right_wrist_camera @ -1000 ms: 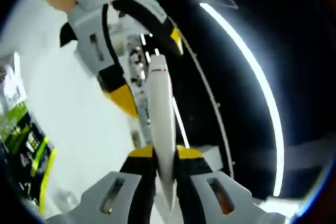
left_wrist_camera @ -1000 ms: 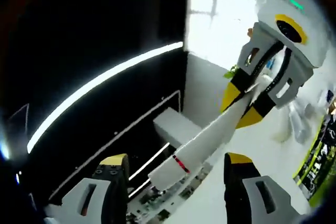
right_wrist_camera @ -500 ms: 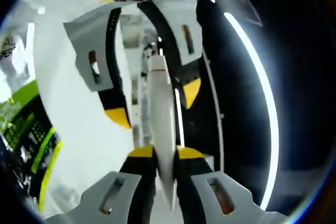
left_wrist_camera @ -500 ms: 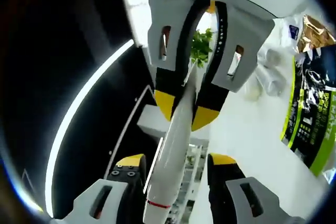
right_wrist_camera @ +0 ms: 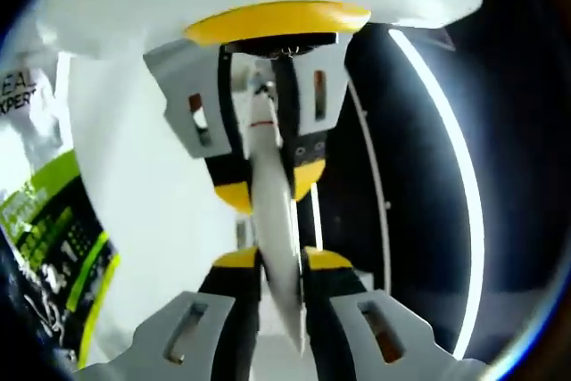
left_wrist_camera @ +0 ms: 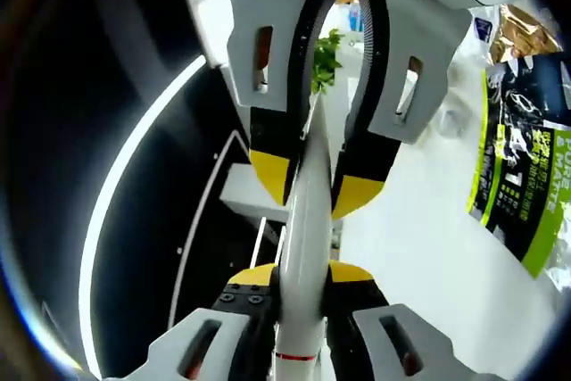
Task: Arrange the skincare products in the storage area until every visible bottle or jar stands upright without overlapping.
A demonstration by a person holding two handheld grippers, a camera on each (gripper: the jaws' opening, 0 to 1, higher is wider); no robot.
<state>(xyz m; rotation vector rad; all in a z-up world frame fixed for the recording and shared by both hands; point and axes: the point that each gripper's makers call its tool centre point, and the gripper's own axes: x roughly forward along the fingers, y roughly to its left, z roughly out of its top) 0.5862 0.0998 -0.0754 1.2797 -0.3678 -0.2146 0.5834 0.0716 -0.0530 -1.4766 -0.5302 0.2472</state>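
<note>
The white skincare tube (left_wrist_camera: 303, 211) hangs in the air between the 2 grippers, right gripper (right_wrist_camera: 269, 265) clenched on its flat crimped tail, left gripper (left_wrist_camera: 302, 278) clenched near the cap; light, soft-walled and slick, it is probably best held by its stiffer ends.

A white counter (left_wrist_camera: 419, 247) was seen, with green-and-black packaging (left_wrist_camera: 522, 176) set along one edge.
</note>
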